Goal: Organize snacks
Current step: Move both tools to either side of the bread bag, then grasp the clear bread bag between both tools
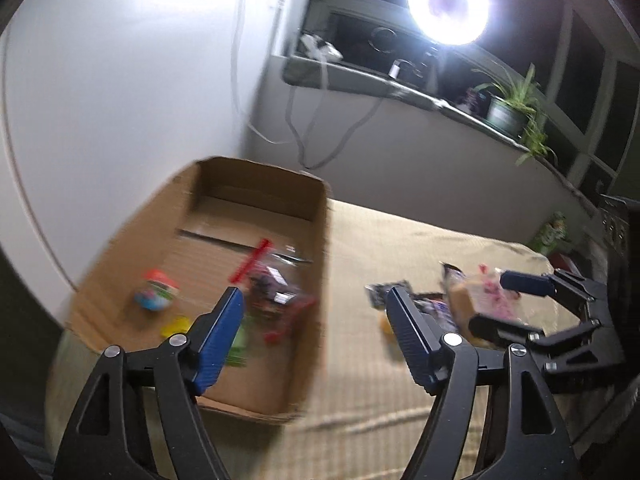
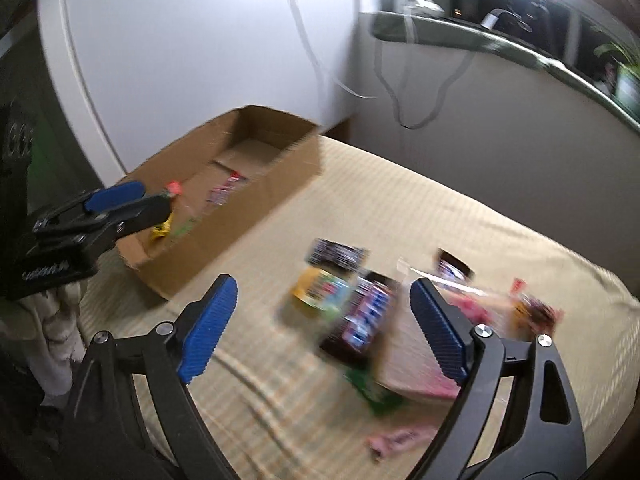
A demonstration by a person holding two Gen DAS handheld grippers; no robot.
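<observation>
An open cardboard box (image 1: 312, 240) stands on a beige cloth-covered table (image 1: 380, 392) and holds several snack packs, among them a red-lidded cup (image 1: 156, 290) and a clear bag with a red strip (image 1: 272, 280). My left gripper (image 1: 316, 300) is open and empty over the box's near right corner. Loose snacks lie on the cloth to the right: a dark purple pack (image 2: 366, 316), a yellow pack (image 2: 320, 288) and a pink-printed bag (image 2: 472, 308). My right gripper (image 2: 322, 292) is open above this pile, holding nothing. It also shows in the left wrist view (image 1: 504, 304) around the pink-printed bag (image 1: 484, 296).
A white wall (image 1: 120, 100) rises behind the box. A window ledge (image 1: 360, 80) carries a bright ring lamp (image 1: 448, 6), cables and a potted plant (image 1: 512, 108). A small pink wrapper (image 2: 396, 440) lies near the table's front.
</observation>
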